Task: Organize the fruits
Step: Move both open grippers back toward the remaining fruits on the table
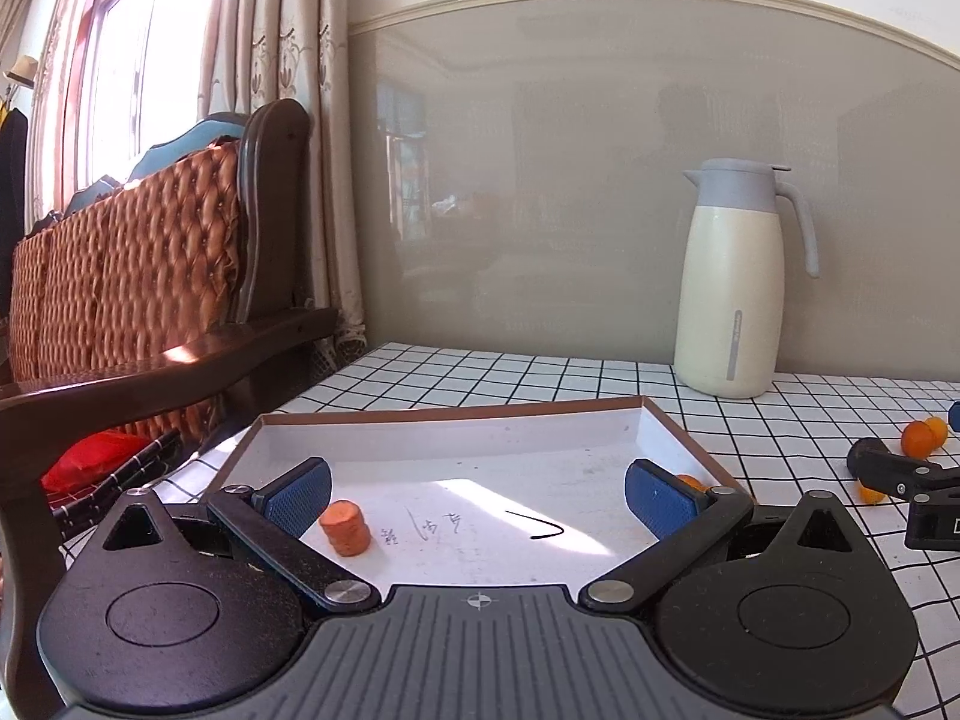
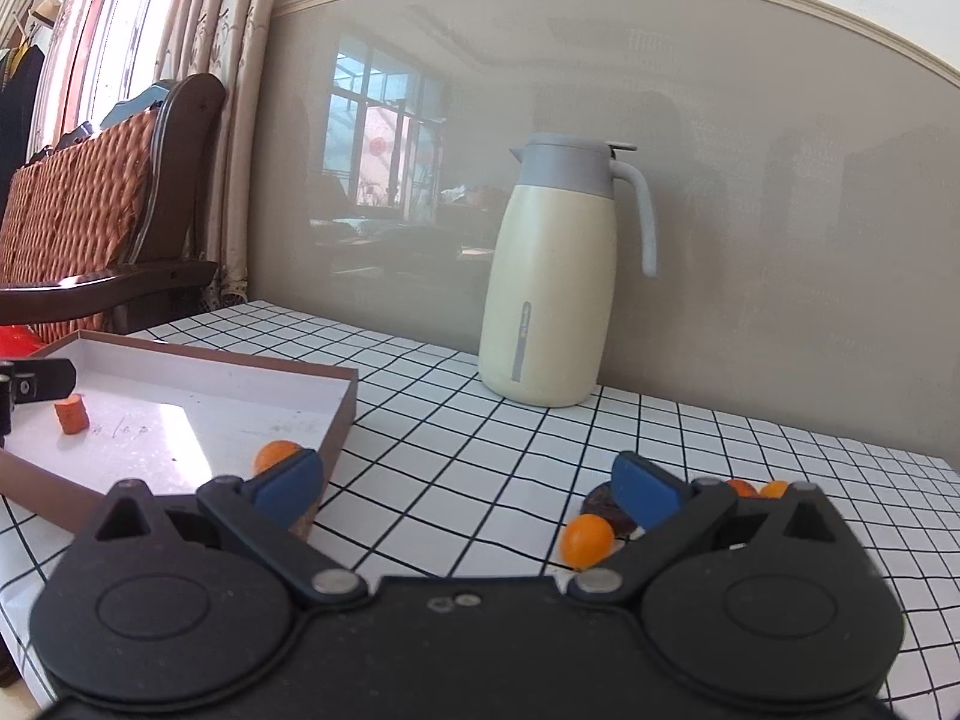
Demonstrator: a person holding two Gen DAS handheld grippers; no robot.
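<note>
Item: my left gripper point(image 1: 477, 495), fingers spread wide, holding nothing, poised over the shallow box point(image 1: 456, 414); I judge it parked there as a drop has just ended or is about to start.

Item: my right gripper point(image 2: 468, 489), likewise splayed and empty, low over the checked tablecloth point(image 2: 480, 420), angled toward loose fruit at its 3 o'clock.

Item: carrot chunk point(image 1: 345, 527), stubby orange cylinder, ridged sides, standing on end inside the box, just beside my left finger at 9 o'clock.

Item: one small orange fruit point(image 2: 276, 456), round and glossy, inside the box against its near corner.

Item: loose orange fruit point(image 2: 587, 539) on the cloth beside a dark round object point(image 2: 603, 501); two more point(image 2: 757, 488) behind.

Item: cream jug point(image 2: 555, 282), 12 o'clock, apart from everything.
</note>
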